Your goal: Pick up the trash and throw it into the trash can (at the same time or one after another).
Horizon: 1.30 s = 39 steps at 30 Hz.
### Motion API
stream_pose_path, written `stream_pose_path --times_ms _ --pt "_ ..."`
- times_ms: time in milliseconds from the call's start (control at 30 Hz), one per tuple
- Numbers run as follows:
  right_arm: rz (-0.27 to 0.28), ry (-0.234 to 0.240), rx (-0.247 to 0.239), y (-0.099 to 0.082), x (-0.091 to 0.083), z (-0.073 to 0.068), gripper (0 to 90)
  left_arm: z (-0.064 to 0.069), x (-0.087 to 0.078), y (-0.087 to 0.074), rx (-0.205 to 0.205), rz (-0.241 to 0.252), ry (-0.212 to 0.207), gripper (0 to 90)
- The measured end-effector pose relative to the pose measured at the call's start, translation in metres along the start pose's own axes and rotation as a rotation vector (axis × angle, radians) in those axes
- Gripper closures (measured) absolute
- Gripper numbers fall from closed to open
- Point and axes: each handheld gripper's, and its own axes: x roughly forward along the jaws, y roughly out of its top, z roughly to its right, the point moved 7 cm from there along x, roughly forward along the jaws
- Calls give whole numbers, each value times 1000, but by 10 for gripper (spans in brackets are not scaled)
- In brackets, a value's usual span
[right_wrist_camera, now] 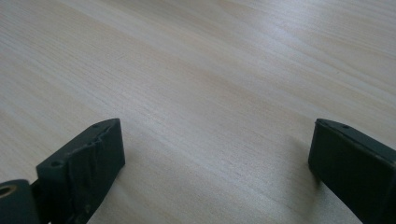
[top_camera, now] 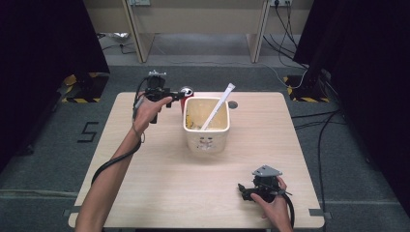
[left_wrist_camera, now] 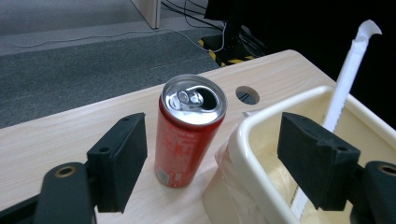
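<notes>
The pale wooden table with a round cable hole [top_camera: 145, 169] carries, just beyond the far jaw of the left gripper [left_wrist_camera: 210, 156], a cream rectangular plastic bin lined with thin clear film [left_wrist_camera: 261, 140]; that jaw hangs over the bin's rim, and a long white paper-wrapped straw [left_wrist_camera: 348, 70] leans out of the bin behind it. Between the two jaws, nearer the left-hand pad than the right-hand one and a little ahead of both, stands the slim red aluminium drinks can with a silver top [left_wrist_camera: 189, 135], upright on the tabletop and just beside the bin's corner. The left gripper's jaws are spread wide with nothing between the pads touching them yet. The can is probably light and thin-walled, so it should dent under a hard squeeze; its tab is lifted and the mouth is open, so any liquid left inside could spill if it tips. Its painted wall looks smooth and likely slippery, and the best hold is across the middle of the cylinder, below the shoulder and well above the base, with the pads square on opposite sides. The closeness of the bin leaves little room for the far jaw. The right gripper [top_camera: 263, 188] rests low over bare wood near the person's edge, well apart from the can, its jaws likewise parted and empty.
</notes>
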Motion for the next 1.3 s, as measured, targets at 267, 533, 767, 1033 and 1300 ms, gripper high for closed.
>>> stream_pose_path --times_ms 267,533,767,1033,1300 --pt "1 2 -4 0 0 -1 41 -1 16 7 -5 -9 25 235" --pt "1 7 -4 0 0 -2 41 -2 32 11 -13 -26 37 233" --pt "3 9 -7 0 0 -3 41 -6 43 13 -30 -39 44 235" --pt "2 11 -13 0 0 -3 40 -8 55 10 -44 -59 46 240" --pt "2 11 -12 0 0 -3 40 -5 63 11 -47 -65 37 243"
